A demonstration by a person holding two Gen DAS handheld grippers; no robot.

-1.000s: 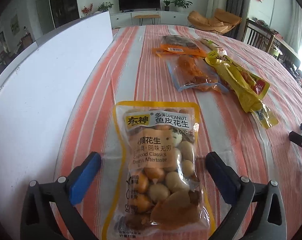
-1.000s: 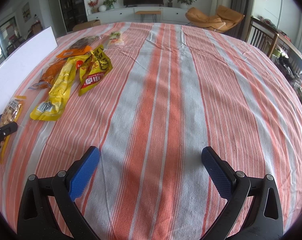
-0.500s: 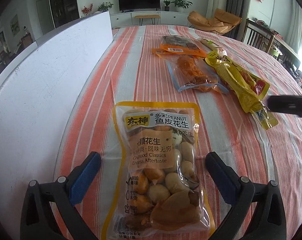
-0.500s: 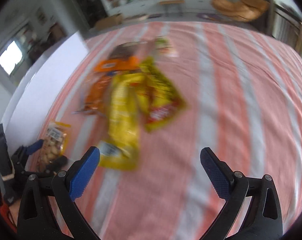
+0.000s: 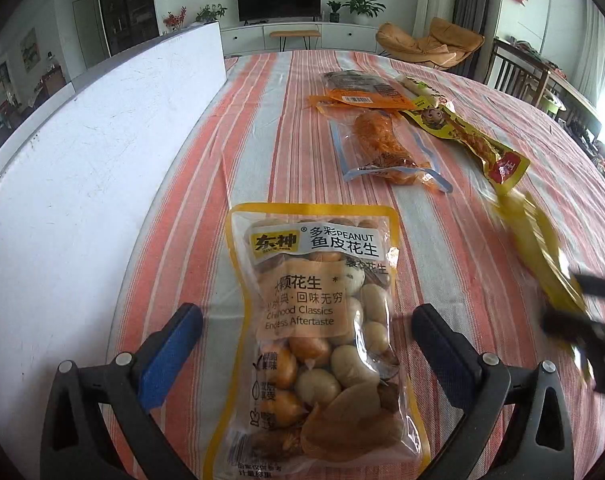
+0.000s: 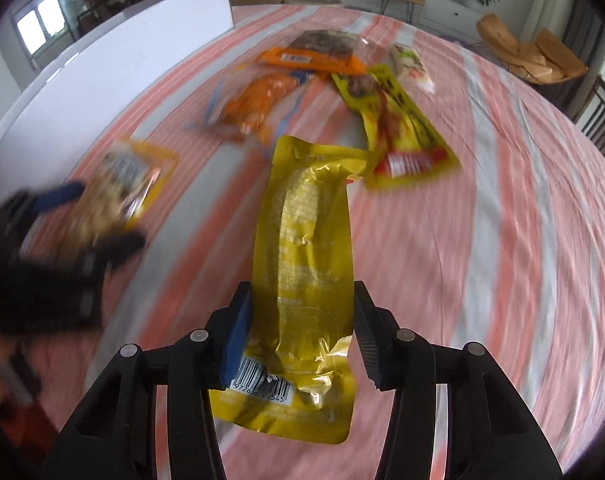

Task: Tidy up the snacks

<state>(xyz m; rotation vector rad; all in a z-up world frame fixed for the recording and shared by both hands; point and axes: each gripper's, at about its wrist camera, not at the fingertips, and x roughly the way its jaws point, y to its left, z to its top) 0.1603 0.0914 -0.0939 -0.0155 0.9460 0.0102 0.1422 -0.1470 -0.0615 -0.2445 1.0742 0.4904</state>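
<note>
Two grippers, our right gripper (image 6: 302, 320) clamped on a long yellow foil pouch (image 6: 302, 248), our left gripper (image 5: 306, 344) apart, straddling a clear yellow-edged peanut bag (image 5: 318, 320) on the striped counter (image 5: 262, 120).

Soft daylight is flooding in, blowing out the window at the far right of my left view. My right view is smearing with motion blur, leaving only my long crinkled yellow foil pouch (image 6: 306, 264) sharp. Fisheye bending is curving both frames' dark edges.
</note>
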